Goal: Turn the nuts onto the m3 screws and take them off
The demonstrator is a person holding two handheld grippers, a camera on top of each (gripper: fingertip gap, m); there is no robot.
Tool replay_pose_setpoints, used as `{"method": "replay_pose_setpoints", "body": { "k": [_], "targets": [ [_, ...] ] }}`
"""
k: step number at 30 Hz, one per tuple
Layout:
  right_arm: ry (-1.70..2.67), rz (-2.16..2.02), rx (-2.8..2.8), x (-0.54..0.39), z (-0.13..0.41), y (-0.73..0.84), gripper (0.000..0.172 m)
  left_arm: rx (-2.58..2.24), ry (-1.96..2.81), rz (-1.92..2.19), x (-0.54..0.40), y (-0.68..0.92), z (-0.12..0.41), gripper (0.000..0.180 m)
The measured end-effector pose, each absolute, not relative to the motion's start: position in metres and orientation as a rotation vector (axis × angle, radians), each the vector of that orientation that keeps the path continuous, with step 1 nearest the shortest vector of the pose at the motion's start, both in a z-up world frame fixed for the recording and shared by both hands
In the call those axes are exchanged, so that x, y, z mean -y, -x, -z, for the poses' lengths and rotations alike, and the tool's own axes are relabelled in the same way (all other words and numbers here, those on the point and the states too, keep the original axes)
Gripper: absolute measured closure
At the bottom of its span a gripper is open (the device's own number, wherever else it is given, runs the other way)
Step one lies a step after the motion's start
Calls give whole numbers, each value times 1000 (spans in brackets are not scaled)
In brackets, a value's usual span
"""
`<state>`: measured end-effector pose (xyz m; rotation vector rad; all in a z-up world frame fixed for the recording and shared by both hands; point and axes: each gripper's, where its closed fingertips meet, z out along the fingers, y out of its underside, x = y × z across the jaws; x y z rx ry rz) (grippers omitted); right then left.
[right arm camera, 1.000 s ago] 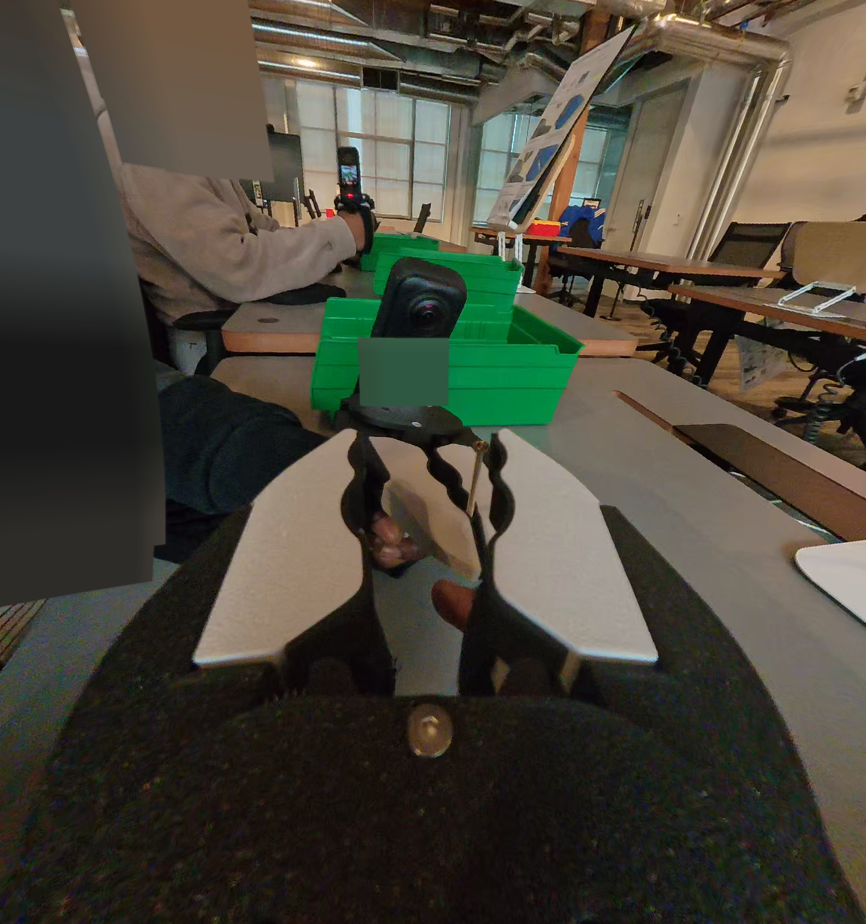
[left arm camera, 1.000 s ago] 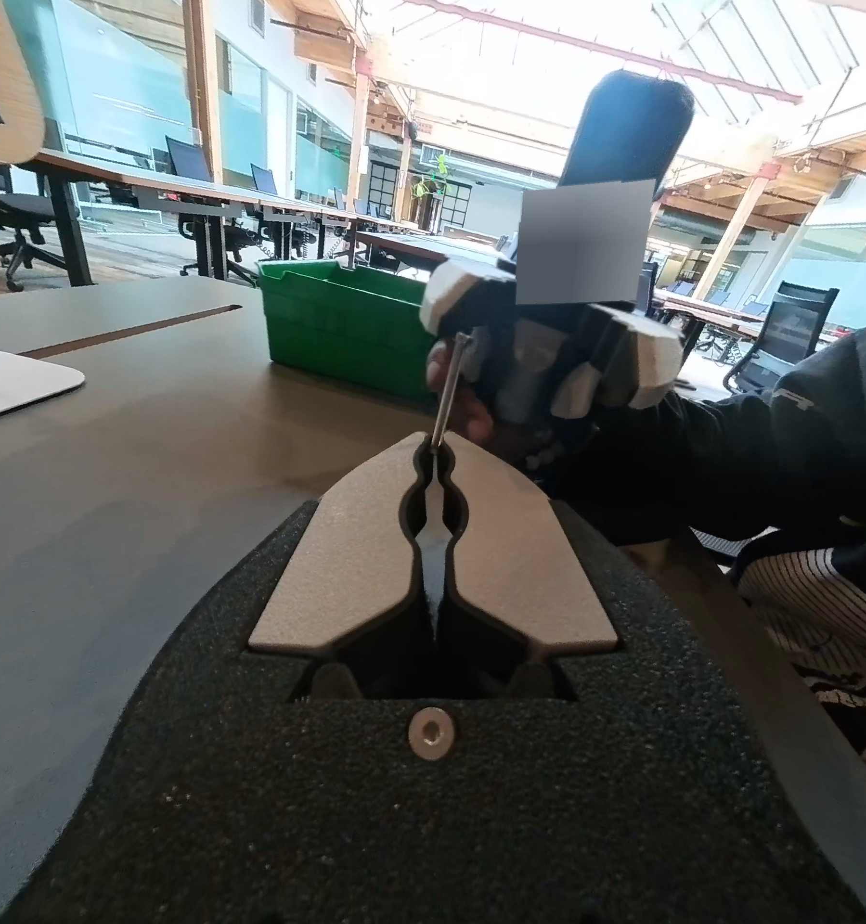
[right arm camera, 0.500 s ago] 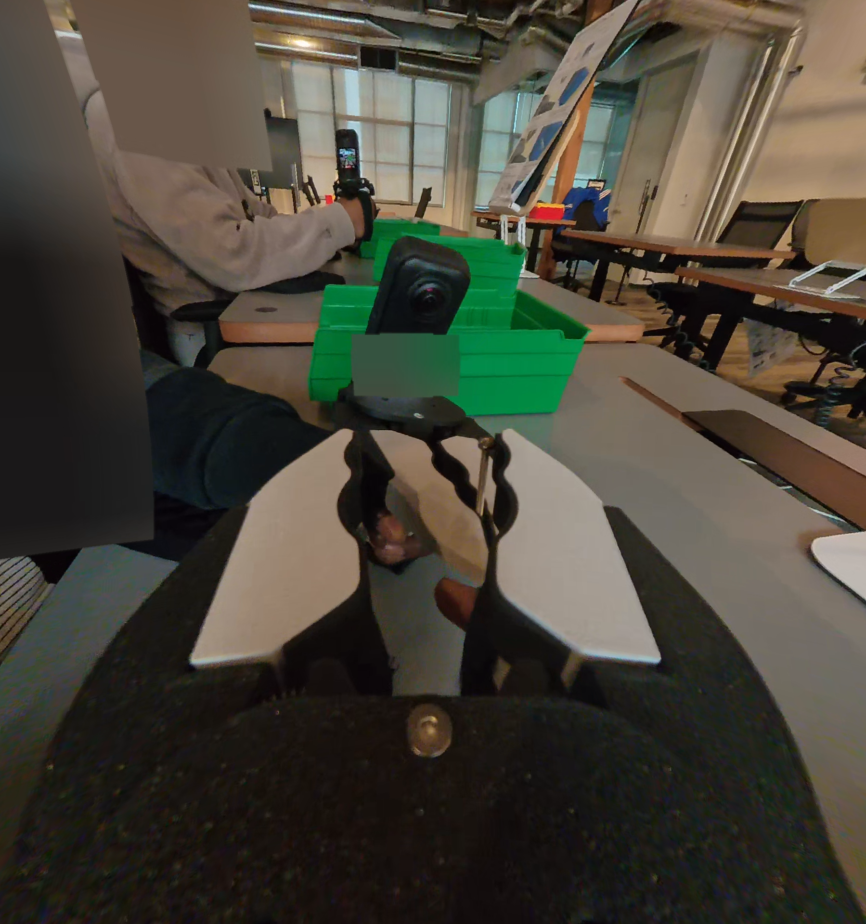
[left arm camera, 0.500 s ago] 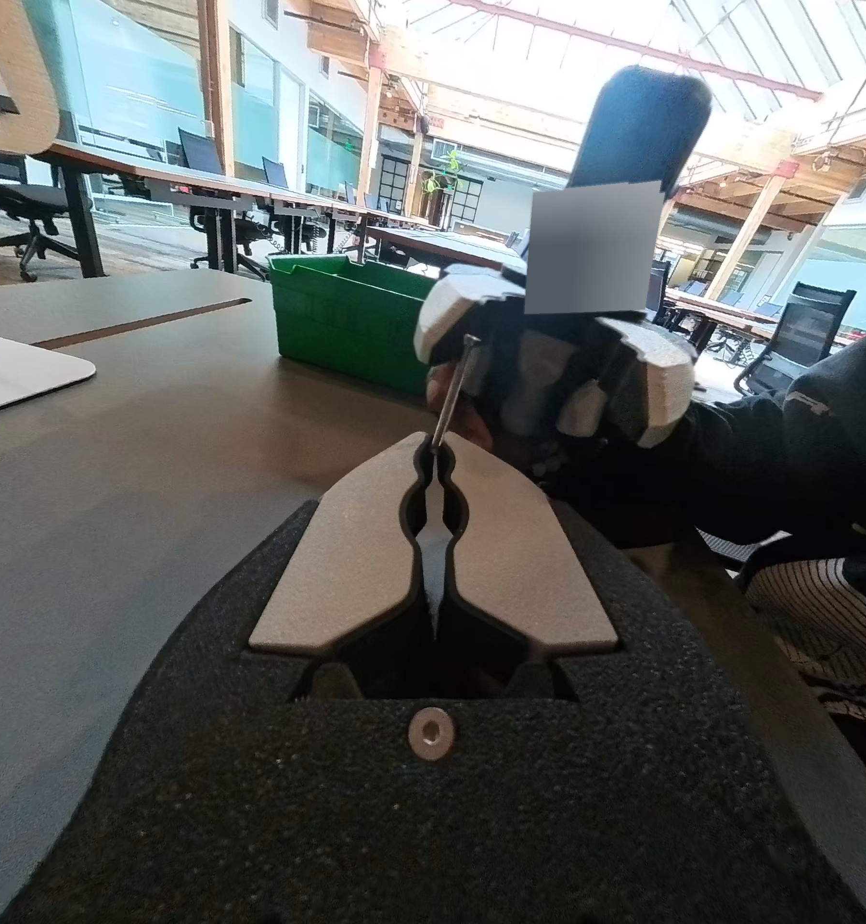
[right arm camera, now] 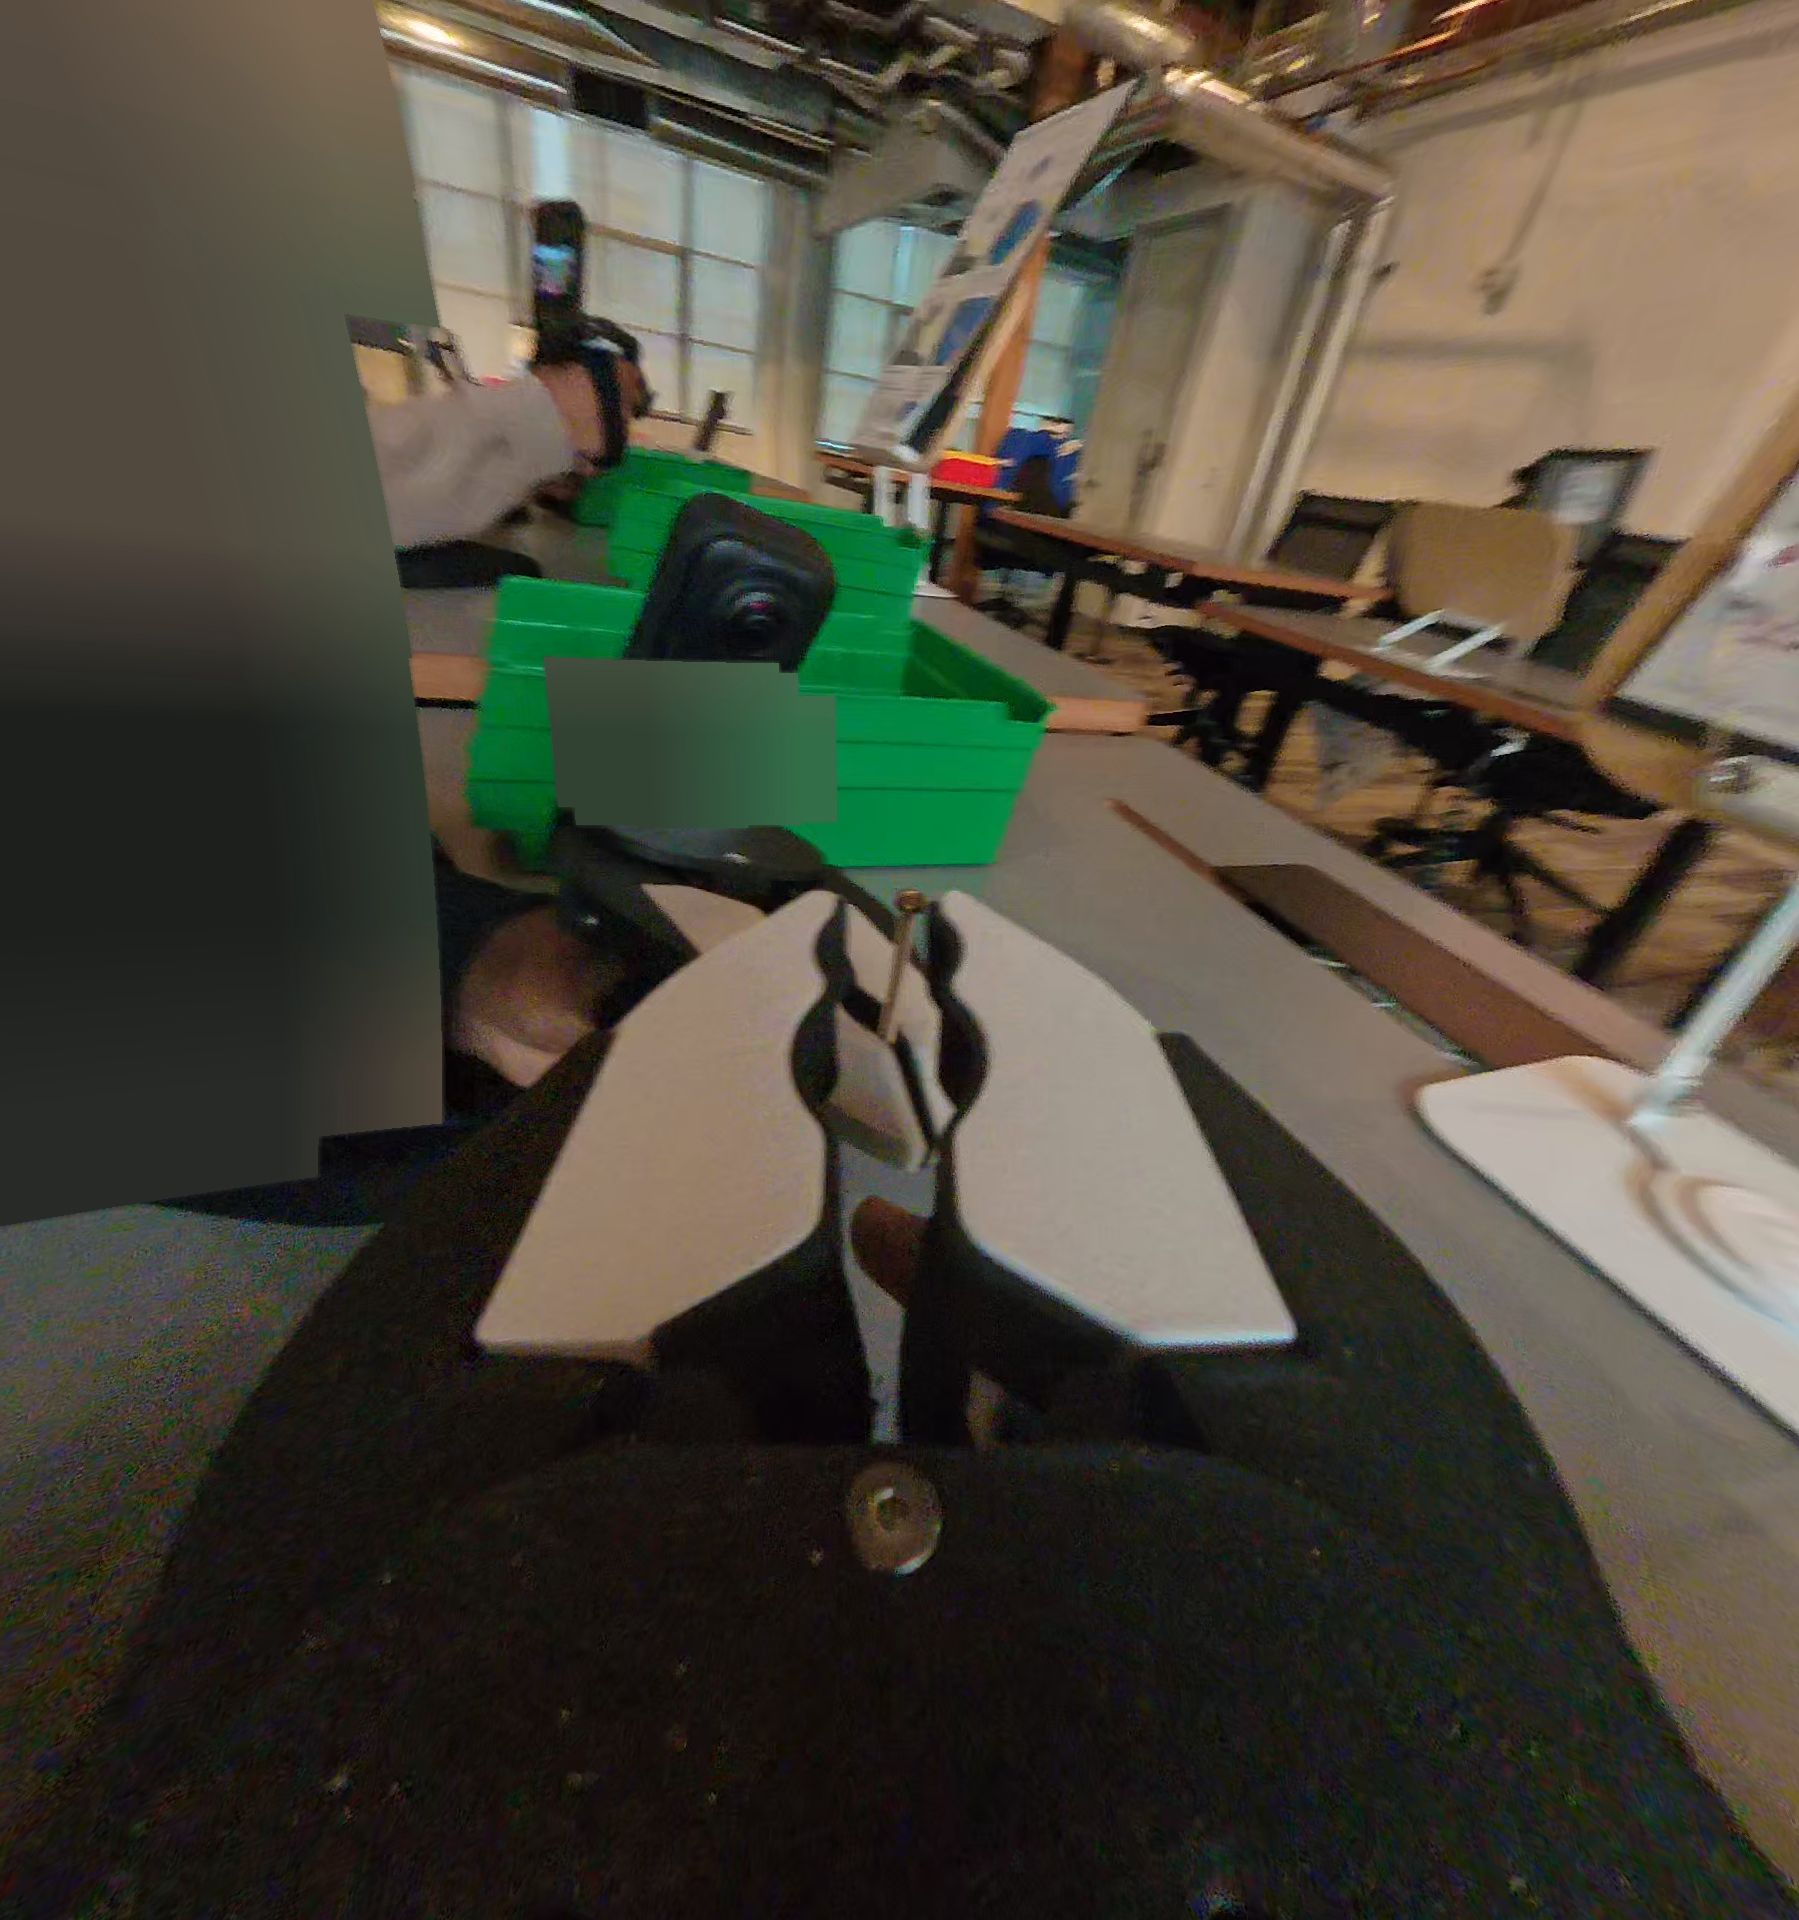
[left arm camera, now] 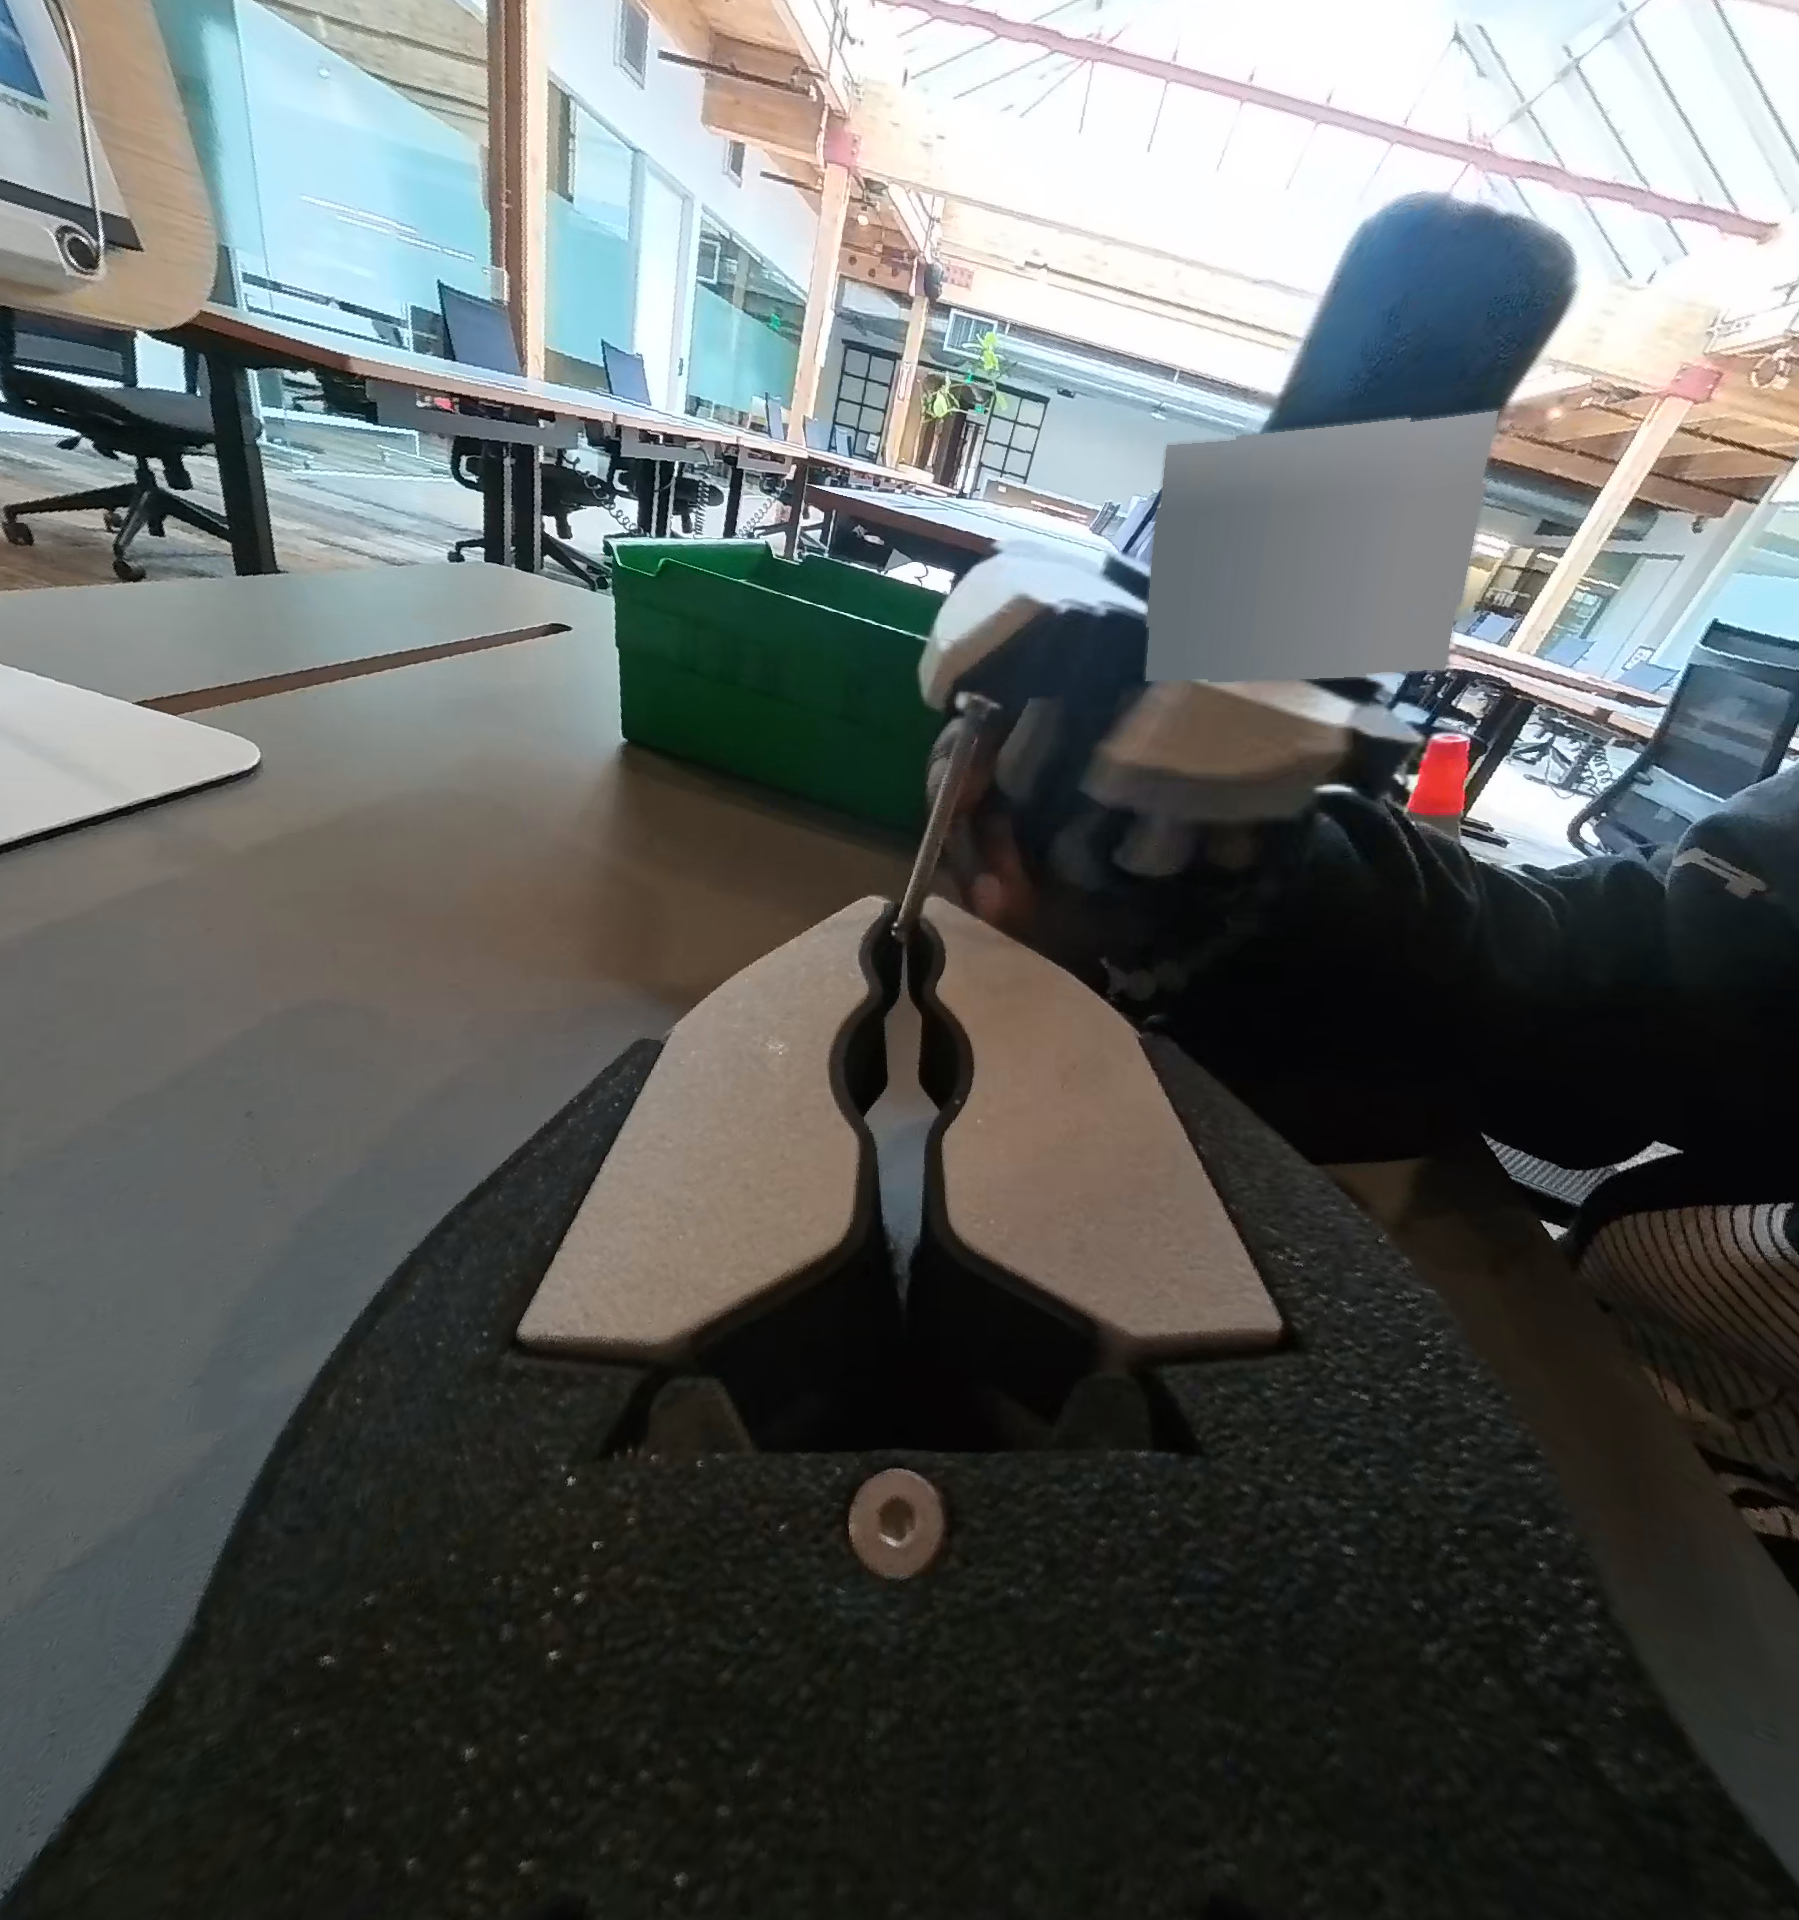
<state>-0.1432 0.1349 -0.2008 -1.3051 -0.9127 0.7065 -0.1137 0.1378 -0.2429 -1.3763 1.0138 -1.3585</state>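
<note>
Over a smooth grey tabletop [left arm camera: 251, 1039], the left tool [left arm camera: 903, 925] points forward and lies low and level, its two pale, rough fingers [left arm camera: 749, 1122] closed tight on the bottom end of a long, thin metal screw [left arm camera: 942, 821]. The screw stands up from the fingertips and leans a little to the right, with its flat round head at the top. The right tool [right arm camera: 890, 920] faces the left one from the other side, held by a hand in a dark sleeve [left arm camera: 1497, 987]. Its wavy-edged fingers [right arm camera: 1061, 1122] are nearly closed, with a thin gap, and the top part of the screw [right arm camera: 903, 966] stands in that gap. I cannot tell if the pads press on it, and no nut can be made out. Both tools have bumpy black bodies. A shiny green plastic bin [left arm camera: 760, 665] with ridged sides sits on the tabletop behind them. A flat white stand base [right arm camera: 1653, 1195] lies off to the side.
</note>
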Motion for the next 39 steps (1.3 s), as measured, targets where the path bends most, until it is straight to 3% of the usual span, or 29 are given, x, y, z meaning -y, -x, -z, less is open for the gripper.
{"method": "replay_pose_setpoints", "body": {
  "k": [15,21,39],
  "targets": [
    [1447,-771,962,-134,215,142,171,-1161,1333,1204,-128,109,249,178],
    [1427,-769,949,-135,212,141,172,-1205,1344,1137,-128,107,255,164],
    [1384,-825,916,-134,207,139,171,-1099,1328,1264,-129,110,242,170]
  ]
}}
